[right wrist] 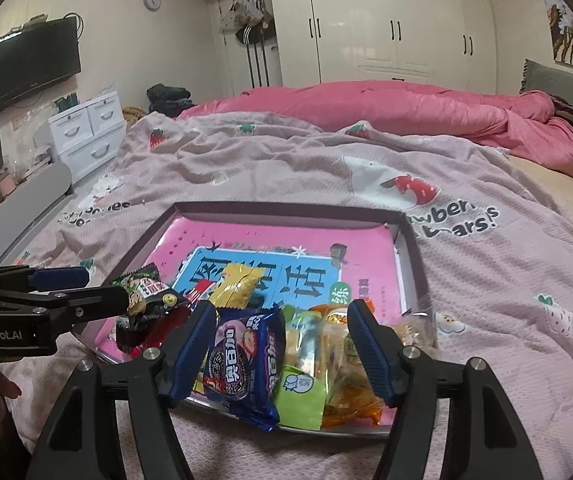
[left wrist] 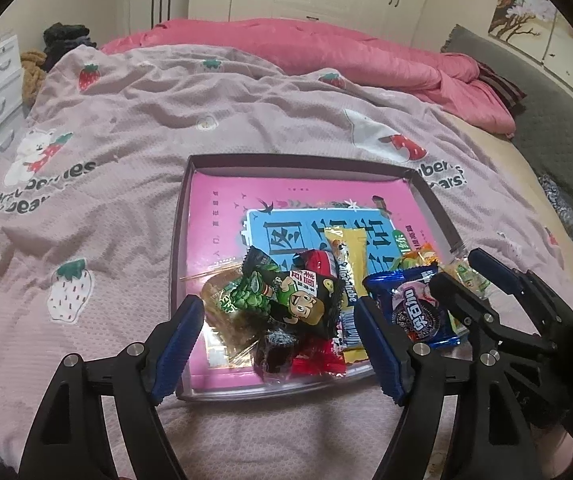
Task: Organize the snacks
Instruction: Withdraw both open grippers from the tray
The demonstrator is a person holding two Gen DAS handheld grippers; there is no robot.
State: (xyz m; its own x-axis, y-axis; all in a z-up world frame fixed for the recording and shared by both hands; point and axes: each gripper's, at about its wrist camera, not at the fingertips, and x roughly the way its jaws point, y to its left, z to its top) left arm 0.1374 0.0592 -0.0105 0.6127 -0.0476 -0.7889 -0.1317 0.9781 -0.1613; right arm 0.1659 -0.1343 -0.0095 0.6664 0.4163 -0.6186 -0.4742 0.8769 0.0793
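Both tools gape, gripping nothing: left tool point(left wrist: 278, 344) over the green packet point(left wrist: 286, 300), lying aslant; right tool point(right wrist: 282, 352) over the blue packet point(right wrist: 246, 364), lengthwise toward it, in the tray point(right wrist: 286, 212).

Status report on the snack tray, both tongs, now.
Left tongs open over the dark cartoon packet. Right tongs open over the blue cookie packet. Snacks piled at the near edge of the tray. Nothing in the way.

One shallow pink-floored cardboard tray point(right wrist: 408, 268) on a bed, snacks inside.
One blue cookie packet point(right wrist: 246, 360), one yellow wrapper point(right wrist: 236, 284), one black-and-green cartoon packet point(left wrist: 286, 300); others overlap uncountably.
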